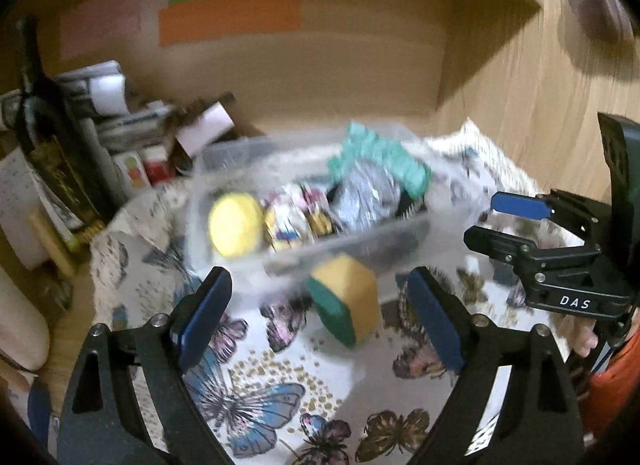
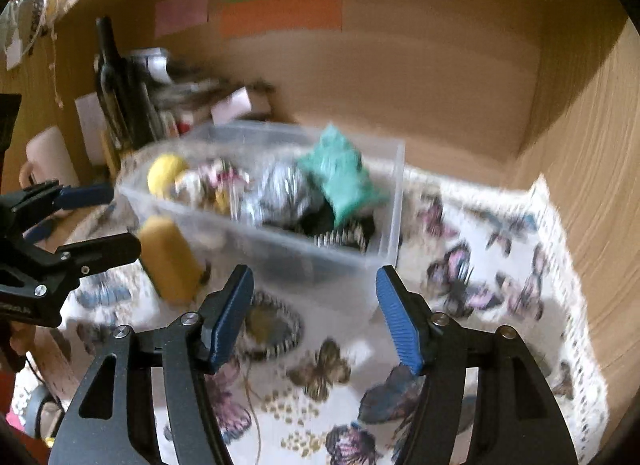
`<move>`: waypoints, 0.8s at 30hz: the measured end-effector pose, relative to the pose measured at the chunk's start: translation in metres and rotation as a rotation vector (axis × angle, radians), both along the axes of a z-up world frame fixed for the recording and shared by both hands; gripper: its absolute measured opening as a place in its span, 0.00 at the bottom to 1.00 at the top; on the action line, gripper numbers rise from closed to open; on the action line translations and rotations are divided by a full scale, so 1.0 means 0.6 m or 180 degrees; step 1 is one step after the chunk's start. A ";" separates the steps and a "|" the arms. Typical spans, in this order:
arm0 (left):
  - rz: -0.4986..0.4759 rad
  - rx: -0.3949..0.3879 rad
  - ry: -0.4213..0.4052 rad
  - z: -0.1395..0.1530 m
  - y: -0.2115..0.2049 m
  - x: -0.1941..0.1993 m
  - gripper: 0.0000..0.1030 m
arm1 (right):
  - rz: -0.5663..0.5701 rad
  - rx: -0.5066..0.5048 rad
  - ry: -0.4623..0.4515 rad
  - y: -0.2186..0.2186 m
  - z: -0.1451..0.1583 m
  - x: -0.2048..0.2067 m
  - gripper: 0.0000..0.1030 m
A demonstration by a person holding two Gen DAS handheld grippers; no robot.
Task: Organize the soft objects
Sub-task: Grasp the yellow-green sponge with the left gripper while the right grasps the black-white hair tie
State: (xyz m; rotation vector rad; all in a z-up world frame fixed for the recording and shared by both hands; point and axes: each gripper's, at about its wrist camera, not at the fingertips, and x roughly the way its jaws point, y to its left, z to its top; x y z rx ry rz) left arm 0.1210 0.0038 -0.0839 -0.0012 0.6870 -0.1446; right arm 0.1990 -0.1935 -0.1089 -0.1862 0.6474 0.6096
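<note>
A clear plastic bin [image 1: 236, 161] [image 2: 384, 201] stands on the butterfly cloth and holds soft things: a yellow round sponge [image 1: 235, 223] [image 2: 166, 175], patterned fabric, a silver piece and a teal cloth [image 1: 384, 157] [image 2: 340, 177]. A yellow-and-green sponge [image 1: 346, 297] [image 2: 170, 261] sits tilted against the bin's front, outside it. My left gripper [image 1: 320, 321] is open, with the sponge between and just beyond its fingers. My right gripper [image 2: 316, 317] is open and empty in front of the bin's near corner. Each gripper shows in the other's view.
The butterfly tablecloth [image 1: 256, 397] [image 2: 500, 285] covers the desk inside a wooden alcove. A dark bottle [image 1: 44, 121] [image 2: 114, 81], papers and small boxes [image 1: 132, 121] crowd the back left. A mug [image 2: 48, 157] stands at the left.
</note>
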 end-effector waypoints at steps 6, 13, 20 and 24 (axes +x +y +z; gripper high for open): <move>-0.0066 0.0024 0.0192 -0.034 -0.017 0.020 0.80 | 0.0111 -0.0127 0.0381 0.015 -0.044 0.025 0.51; -0.0087 -0.0054 0.0214 -0.048 -0.016 0.036 0.72 | 0.0304 -0.0377 0.0630 0.053 -0.077 0.048 0.28; -0.0216 -0.0093 0.0291 -0.060 -0.019 0.046 0.38 | 0.0259 -0.0356 0.0546 0.052 -0.075 0.040 0.07; -0.0169 -0.0110 0.0203 -0.052 -0.013 0.036 0.38 | 0.0200 -0.0236 0.0479 0.040 -0.063 0.032 0.07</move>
